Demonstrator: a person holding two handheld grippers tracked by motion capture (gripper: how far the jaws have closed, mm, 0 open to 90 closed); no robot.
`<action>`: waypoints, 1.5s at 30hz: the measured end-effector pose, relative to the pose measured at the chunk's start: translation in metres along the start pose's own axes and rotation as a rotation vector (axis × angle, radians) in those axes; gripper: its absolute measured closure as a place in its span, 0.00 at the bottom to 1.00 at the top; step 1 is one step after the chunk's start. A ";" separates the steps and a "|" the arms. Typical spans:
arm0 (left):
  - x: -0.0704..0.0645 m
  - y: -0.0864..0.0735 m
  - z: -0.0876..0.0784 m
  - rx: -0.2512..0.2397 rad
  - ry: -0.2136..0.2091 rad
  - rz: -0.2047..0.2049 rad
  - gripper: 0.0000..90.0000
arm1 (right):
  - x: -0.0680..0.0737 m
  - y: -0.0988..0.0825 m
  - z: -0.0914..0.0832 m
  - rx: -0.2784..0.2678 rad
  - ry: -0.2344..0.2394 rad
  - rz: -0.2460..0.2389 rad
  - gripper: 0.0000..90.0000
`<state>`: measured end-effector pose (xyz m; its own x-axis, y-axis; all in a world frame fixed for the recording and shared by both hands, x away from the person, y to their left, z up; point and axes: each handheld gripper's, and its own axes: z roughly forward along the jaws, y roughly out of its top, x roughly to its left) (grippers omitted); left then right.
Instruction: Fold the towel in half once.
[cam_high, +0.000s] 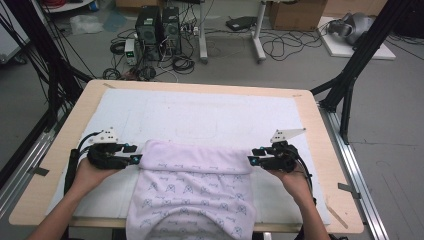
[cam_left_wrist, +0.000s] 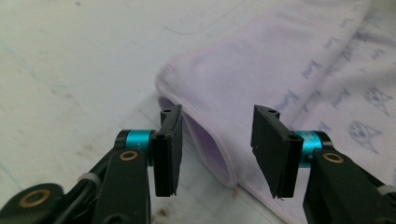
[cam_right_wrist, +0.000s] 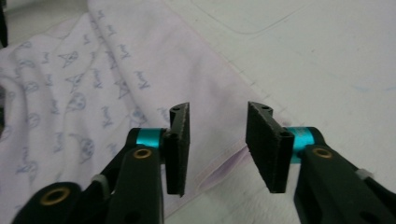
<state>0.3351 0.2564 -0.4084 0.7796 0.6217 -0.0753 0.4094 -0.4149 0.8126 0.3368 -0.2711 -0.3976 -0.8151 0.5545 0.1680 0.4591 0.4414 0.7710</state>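
Observation:
A pale lilac towel (cam_high: 192, 185) printed with small blue figures lies folded on the white mat, and its near part hangs over the table's front edge. My left gripper (cam_high: 135, 154) is at the fold's left corner and my right gripper (cam_high: 252, 156) is at its right corner. In the left gripper view the folded corner of the towel (cam_left_wrist: 261, 70) lies between the jaws of the open left gripper (cam_left_wrist: 217, 149), and the pads stand apart from it. In the right gripper view the hem of the towel (cam_right_wrist: 116, 70) runs under the gap of the open right gripper (cam_right_wrist: 218, 144), unpressed.
The white mat (cam_high: 200, 110) covers most of the wooden table (cam_high: 340, 200). Beyond the far edge, the floor holds computer towers (cam_high: 157, 30), tangled cables and a cardboard box (cam_high: 297, 15). Black frame legs (cam_high: 350, 75) stand at both sides.

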 end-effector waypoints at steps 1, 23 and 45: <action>0.002 0.004 0.002 -0.005 0.012 -0.005 0.57 | -0.001 0.002 0.003 0.004 -0.011 -0.006 0.61; 0.013 0.014 0.032 0.013 0.014 -0.038 0.91 | -0.014 0.012 0.035 0.060 -0.008 -0.018 0.96; 0.009 0.010 0.035 0.020 0.048 -0.071 0.61 | -0.005 0.004 0.025 0.041 -0.035 -0.019 0.73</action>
<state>0.3632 0.2347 -0.4208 0.7249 0.6810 -0.1036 0.4721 -0.3816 0.7947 0.3516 -0.2541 -0.4108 -0.8114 0.5694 0.1317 0.4583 0.4801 0.7479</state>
